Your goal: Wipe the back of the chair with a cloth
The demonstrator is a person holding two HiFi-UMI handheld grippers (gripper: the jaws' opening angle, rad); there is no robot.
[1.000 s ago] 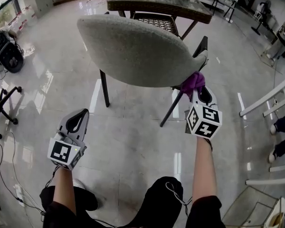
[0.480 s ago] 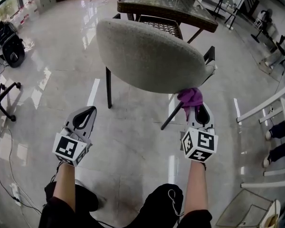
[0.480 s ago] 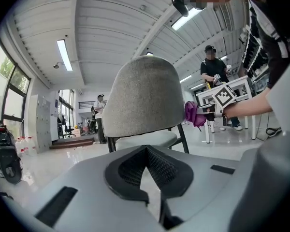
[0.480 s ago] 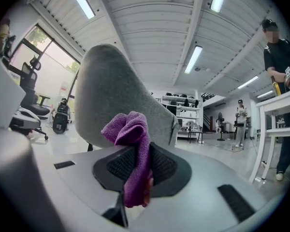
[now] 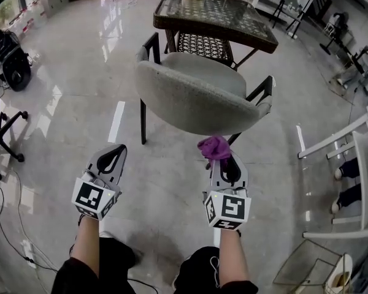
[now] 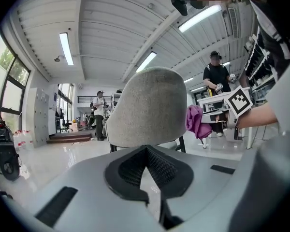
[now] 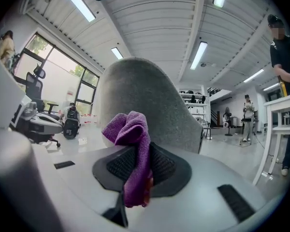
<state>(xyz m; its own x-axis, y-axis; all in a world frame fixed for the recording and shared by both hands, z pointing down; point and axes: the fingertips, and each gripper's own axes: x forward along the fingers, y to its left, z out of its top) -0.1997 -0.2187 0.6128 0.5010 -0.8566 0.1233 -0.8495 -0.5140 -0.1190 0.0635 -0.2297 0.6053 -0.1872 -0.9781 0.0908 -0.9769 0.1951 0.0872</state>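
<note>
Currently | right gripper (image 5: pixel 219 158) is clamping the purple cloth (image 5: pixel 214 147), hovering just beside the lower edge of the grey chair back (image 5: pixel 193 100), contact unclear | left gripper (image 5: pixel 116 150) is idling, jaws closed on nothing | wiping is likely not yet finishing; most of that surface seems left.

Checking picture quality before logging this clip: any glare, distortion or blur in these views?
Head view: white light streaks glare off the glossy floor, chair sharp. Left gripper view: heavy fisheye, dark corners. Right gripper view: same fisheye, cloth crisp, window bright.
</note>
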